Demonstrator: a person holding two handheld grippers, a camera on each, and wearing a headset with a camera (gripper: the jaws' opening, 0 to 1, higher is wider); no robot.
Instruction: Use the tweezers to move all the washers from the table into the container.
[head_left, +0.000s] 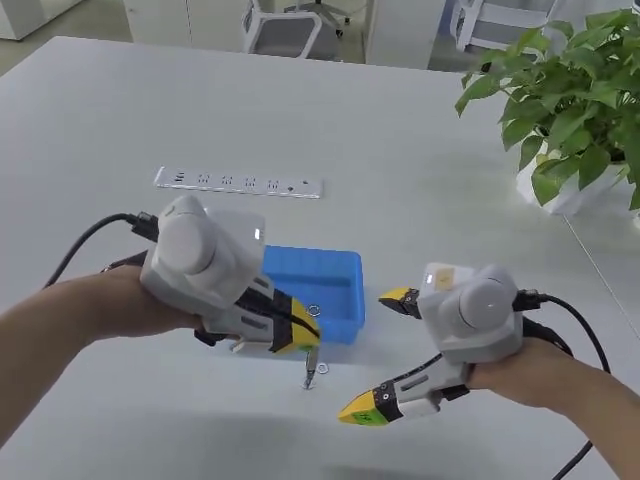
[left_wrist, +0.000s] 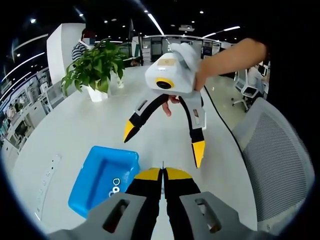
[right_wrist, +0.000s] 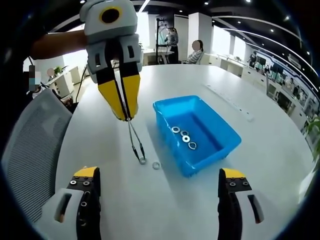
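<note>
My left gripper (head_left: 300, 338) (left_wrist: 163, 172) (right_wrist: 124, 112) is shut on thin metal tweezers (head_left: 309, 368) (right_wrist: 134, 139) that point down at the table. The tweezer tips rest at a small washer (right_wrist: 143, 161) on the tabletop, and a second washer (head_left: 322, 369) (right_wrist: 156, 165) lies just beside it. Right behind them stands the blue container (head_left: 330, 270) (left_wrist: 95, 182) (right_wrist: 220, 131), with several washers (right_wrist: 184, 137) (left_wrist: 115, 183) inside. My right gripper (head_left: 380, 353) (left_wrist: 162, 142) (right_wrist: 159, 173) is open wide to the right of the tweezers, holding nothing.
A white power strip (head_left: 238, 183) lies behind the container. A potted plant (head_left: 570, 100) (left_wrist: 95, 72) stands at the table's far right. A grey mesh chair (left_wrist: 280, 155) (right_wrist: 30, 135) sits at the near edge. People sit far back in the office.
</note>
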